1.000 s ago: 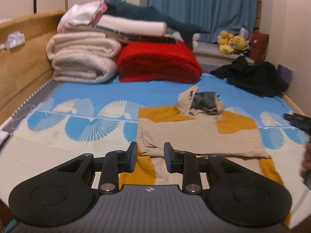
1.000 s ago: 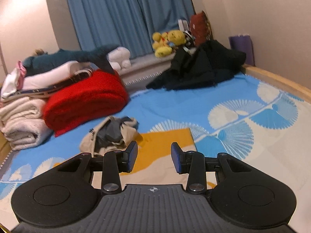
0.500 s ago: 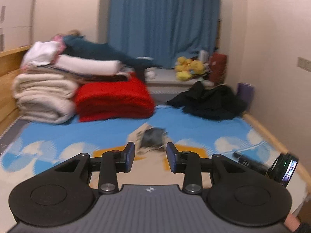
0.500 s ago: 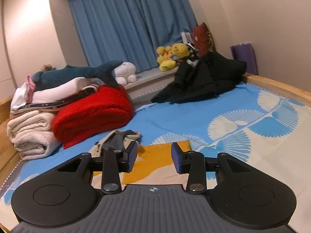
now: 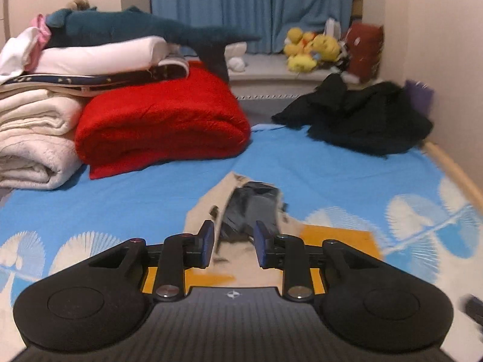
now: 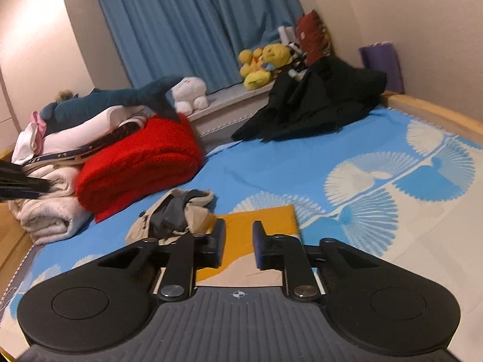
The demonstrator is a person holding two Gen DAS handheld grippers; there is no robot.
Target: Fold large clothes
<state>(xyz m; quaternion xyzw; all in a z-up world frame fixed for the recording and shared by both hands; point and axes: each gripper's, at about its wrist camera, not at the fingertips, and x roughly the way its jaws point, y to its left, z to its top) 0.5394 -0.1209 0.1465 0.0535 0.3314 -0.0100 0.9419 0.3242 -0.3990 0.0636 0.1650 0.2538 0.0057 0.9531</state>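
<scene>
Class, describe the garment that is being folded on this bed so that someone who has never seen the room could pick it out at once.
Find the blue bedsheet with white fan patterns, then the folded red blanket at its far side. Just in front of that blanket, nearest the cameras, lies the beige jacket with orange panels and a grey-lined hood. The black clothes heap lies far off by the window, and only the jacket is beige and orange.

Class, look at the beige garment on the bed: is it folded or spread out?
Folded, at least partly: the beige garment lies bunched, its dark lining showing. Its lower part is hidden behind the grippers.
</scene>
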